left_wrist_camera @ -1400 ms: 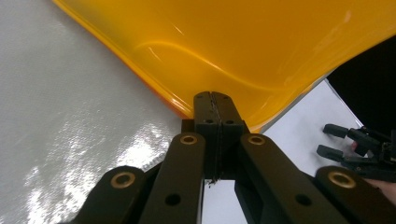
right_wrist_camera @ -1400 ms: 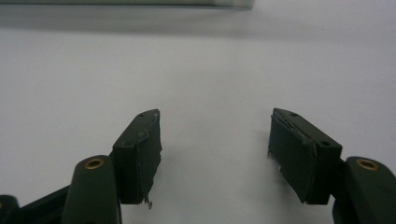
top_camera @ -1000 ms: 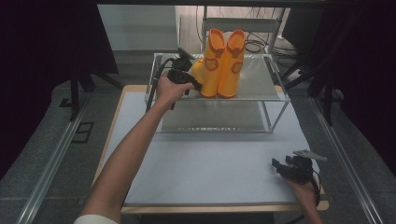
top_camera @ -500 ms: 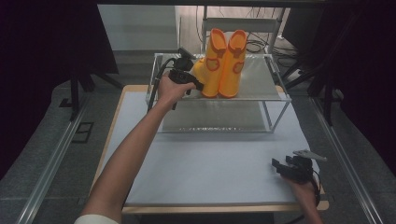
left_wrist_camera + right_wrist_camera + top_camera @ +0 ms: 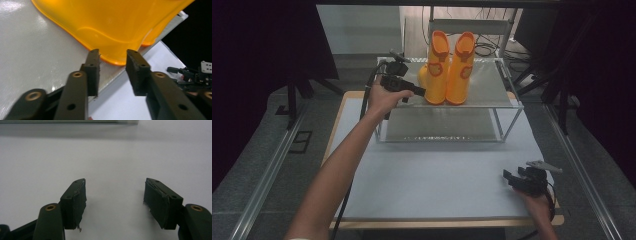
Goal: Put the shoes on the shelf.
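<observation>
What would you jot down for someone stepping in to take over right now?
Left gripper: open, jaws at the toe edge of the left orange boot, not closed on it.
Right gripper: open, idle on the grey table, holding nothing.
Both boots, the right one too, stand upright side by side on the metal rack's top shelf.
Done: the reach to the boot. Left: probably closing on it and moving it.
</observation>
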Demonstrator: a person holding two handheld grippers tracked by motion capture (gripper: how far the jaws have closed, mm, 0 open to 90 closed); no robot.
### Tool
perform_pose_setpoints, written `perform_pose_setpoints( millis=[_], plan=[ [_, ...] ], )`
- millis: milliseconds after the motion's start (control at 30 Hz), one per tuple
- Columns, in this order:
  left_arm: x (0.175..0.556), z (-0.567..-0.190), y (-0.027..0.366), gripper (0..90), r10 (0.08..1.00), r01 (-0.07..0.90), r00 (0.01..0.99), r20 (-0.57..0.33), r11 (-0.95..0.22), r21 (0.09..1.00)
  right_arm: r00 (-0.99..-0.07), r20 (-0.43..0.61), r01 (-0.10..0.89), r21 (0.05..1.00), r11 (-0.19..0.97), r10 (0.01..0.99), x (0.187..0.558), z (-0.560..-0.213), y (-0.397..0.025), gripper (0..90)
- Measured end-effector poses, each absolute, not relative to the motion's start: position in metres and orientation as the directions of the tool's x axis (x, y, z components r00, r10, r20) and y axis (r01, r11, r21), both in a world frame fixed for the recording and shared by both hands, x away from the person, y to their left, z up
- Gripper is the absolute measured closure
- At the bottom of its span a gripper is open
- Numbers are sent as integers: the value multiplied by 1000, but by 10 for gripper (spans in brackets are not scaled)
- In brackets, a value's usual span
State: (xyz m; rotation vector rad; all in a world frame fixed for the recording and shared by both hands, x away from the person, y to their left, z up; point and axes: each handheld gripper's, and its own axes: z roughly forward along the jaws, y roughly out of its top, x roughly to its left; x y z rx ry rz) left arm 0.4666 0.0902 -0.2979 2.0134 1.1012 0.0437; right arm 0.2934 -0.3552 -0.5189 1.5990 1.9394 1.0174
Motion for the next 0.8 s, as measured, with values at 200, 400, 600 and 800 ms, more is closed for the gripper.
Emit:
perform_pose_setpoints(
  millis=[200, 400, 600, 800],
  plan=[
    [446, -299, 103, 561, 693, 658, 644, -324, -286, 697, -246, 122, 647, 759, 70, 961, 293, -519, -355, 342],
    [425, -303, 116, 522, 683, 628, 664, -304, -288, 723, -246, 122, 648, 759, 70, 962, 294, -519, -355, 341],
    [404, -309, 131, 500, 661, 604, 684, -310, -275, 748, -246, 121, 648, 759, 71, 962, 294, -519, -355, 342],
    [384, -321, 146, 495, 655, 589, 695, -296, -284, 756, -246, 121, 648, 758, 70, 962, 294, -519, -355, 342]
  ],
)
